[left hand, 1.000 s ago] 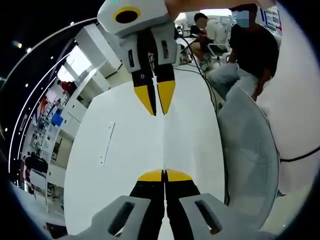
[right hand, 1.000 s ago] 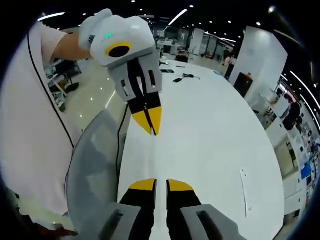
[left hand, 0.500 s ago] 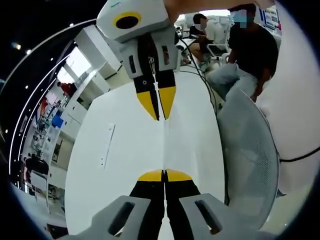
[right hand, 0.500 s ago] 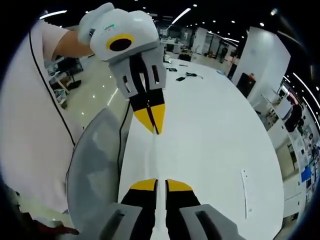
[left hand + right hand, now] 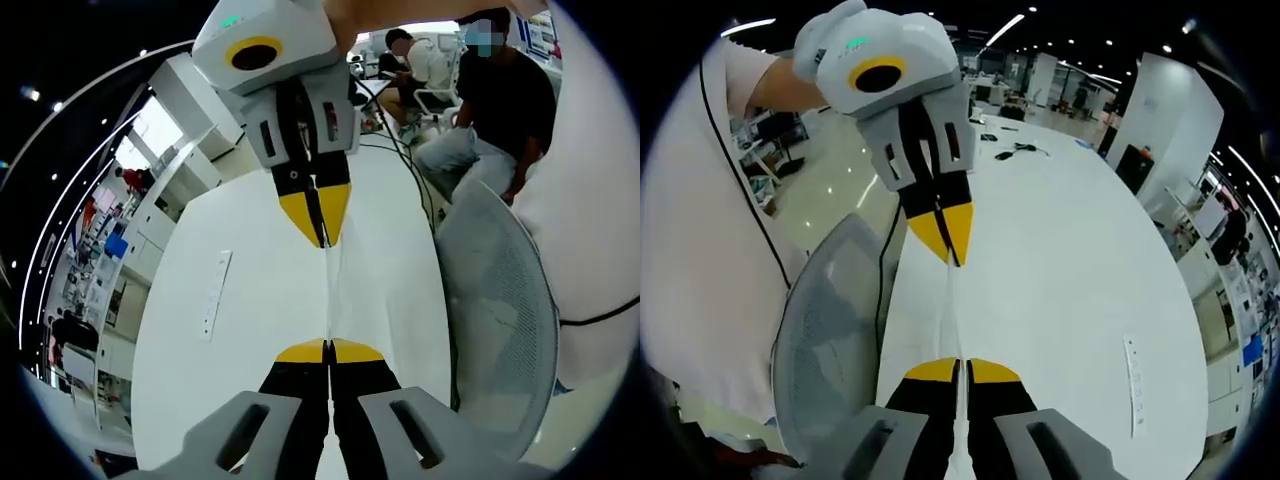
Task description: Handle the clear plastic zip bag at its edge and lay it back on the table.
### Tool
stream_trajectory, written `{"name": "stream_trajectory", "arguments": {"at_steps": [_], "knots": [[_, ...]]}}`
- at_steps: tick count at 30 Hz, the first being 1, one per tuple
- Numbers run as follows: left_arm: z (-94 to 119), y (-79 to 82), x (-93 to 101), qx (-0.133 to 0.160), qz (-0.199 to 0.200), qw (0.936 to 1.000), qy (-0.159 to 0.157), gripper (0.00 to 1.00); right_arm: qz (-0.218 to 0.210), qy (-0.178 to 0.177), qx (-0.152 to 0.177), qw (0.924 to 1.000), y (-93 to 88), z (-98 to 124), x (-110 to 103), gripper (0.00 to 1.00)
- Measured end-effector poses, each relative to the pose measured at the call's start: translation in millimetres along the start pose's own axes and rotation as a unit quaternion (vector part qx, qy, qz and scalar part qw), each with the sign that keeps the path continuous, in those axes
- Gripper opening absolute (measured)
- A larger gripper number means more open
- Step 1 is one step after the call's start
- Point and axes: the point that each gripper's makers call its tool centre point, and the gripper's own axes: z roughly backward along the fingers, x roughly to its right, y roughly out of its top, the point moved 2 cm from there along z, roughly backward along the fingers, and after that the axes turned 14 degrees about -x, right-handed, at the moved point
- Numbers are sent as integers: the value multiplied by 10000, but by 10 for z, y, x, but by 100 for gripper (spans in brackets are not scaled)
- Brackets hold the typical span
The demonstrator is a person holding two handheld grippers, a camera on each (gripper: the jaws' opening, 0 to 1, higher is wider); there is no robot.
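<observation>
Clear zip bag (image 5: pixel 327 300) stretched edge-on above white surface (image 5: pixel 240 330), left claw (image 5: pixel 328 350) and right claw (image 5: pixel 962 368) both clamped on its opposite edges.

No text, label, brand, number or sign could be read in either view; the posters on the far walls were too small and blurred.
</observation>
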Motion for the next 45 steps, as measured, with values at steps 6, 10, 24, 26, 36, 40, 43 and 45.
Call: {"name": "stream_trajectory", "arguments": {"at_steps": [6, 10, 24, 26, 36, 40, 43, 45], "knots": [[-8, -17, -11, 7, 4, 10000, -2, 0, 9, 17, -15, 10000, 3, -12, -9, 0], [-20, -34, -19, 7, 14, 10000, -4, 0, 20, 19, -12, 10000, 10, -16, -12, 0], [-22, -37, 1, 38, 121, 9999, -29, 0, 58, 22, -24, 10000, 21, -24, -28, 0], [-23, -42, -1, 44, 157, 9999, -39, 0, 80, 15, -12, 10000, 22, -24, -24, 0], [-26, -57, -5, 42, 235, 9997, -33, 0, 104, 2, -14, 9999, 25, -25, -21, 0], [-29, -62, -3, 50, 244, 9997, -39, 0, 135, 6, -15, 9999, 26, -21, -34, 0], [-24, -59, -2, 60, 245, 9997, -22, 0, 126, 9, -16, 9999, 27, -17, -37, 0], [-23, -60, -2, 66, 237, 9997, -10, 0, 136, -2, -13, 9999, 28, -15, -33, 0]]}}
